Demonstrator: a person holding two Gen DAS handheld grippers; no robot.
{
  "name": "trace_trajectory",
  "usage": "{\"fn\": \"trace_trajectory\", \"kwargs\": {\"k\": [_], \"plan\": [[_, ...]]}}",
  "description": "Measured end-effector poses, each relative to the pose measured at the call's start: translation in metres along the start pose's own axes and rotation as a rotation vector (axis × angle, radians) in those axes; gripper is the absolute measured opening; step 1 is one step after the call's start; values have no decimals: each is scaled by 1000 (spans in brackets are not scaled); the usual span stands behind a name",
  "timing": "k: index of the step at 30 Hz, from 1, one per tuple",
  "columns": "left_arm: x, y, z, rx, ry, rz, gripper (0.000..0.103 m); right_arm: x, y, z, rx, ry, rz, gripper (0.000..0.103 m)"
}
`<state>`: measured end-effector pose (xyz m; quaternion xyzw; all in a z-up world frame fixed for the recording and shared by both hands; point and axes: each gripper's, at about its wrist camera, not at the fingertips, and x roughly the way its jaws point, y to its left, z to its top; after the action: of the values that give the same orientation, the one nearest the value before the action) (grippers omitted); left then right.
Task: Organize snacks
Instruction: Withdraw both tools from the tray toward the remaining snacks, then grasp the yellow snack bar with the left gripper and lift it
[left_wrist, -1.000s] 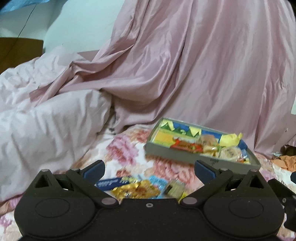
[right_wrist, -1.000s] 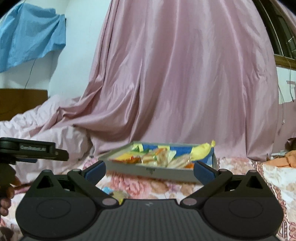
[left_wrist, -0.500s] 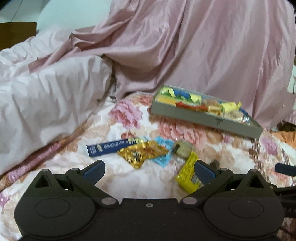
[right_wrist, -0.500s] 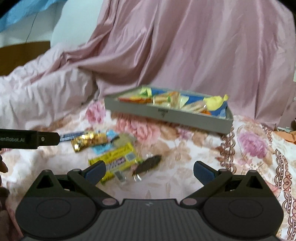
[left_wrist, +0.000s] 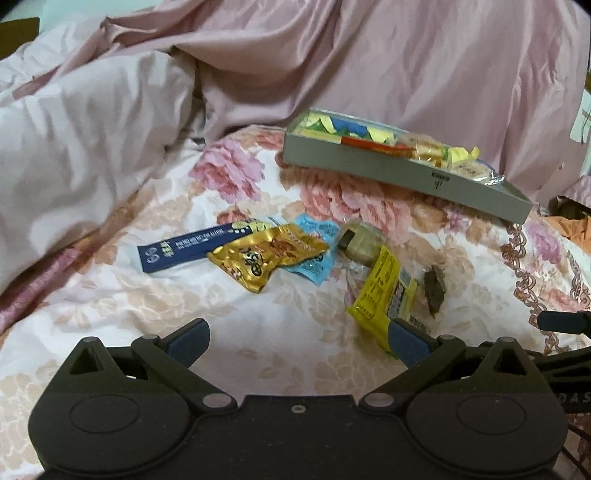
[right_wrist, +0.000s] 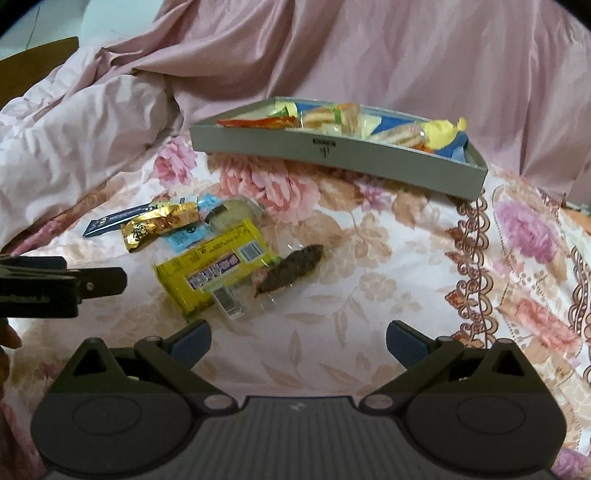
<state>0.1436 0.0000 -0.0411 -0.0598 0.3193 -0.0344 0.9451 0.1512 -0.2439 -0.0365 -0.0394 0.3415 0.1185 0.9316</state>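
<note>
Several snack packets lie loose on the floral bedsheet: a dark blue stick pack (left_wrist: 184, 249), a gold foil pack (left_wrist: 264, 254), a light blue pack (left_wrist: 314, 243), a pale green wrapped piece (left_wrist: 360, 240), a yellow bar (left_wrist: 384, 295) (right_wrist: 212, 267) and a dark brown clear-wrapped snack (left_wrist: 434, 291) (right_wrist: 291, 271). A grey box (left_wrist: 406, 177) (right_wrist: 332, 151) holding several snacks sits behind them. My left gripper (left_wrist: 297, 341) is open, its right finger just before the yellow bar. My right gripper (right_wrist: 297, 341) is open above bare sheet, short of the brown snack.
A pink curtain (right_wrist: 406, 55) hangs behind the box. A crumpled pale pink quilt (left_wrist: 81, 129) rises at the left. The left gripper's body (right_wrist: 55, 288) shows at the left edge of the right wrist view, with part of a hand (right_wrist: 7, 339) below it.
Both grippers have tilted down and come closer to the bed, so the loose snacks now fill the middle of both views. Both stay open and nothing has been picked up.
</note>
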Motion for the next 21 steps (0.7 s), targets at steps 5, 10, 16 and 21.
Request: {"fn": "trace_trajectory", "kwargs": {"k": [5,10,16,21], "plan": [[15,0,3,-6,21,-16,102,9,-1,5,-14,16,13,103],[24,2,7,-6,16,-46,102,21,-1,18,-62,-7,1,103],[31,11,12,-49,-7,-100,102,49,-19,38,-41,11,60,103],[39,11,13,-59,-12,-192,102,76,-33,47,40,44,125,103]]}}
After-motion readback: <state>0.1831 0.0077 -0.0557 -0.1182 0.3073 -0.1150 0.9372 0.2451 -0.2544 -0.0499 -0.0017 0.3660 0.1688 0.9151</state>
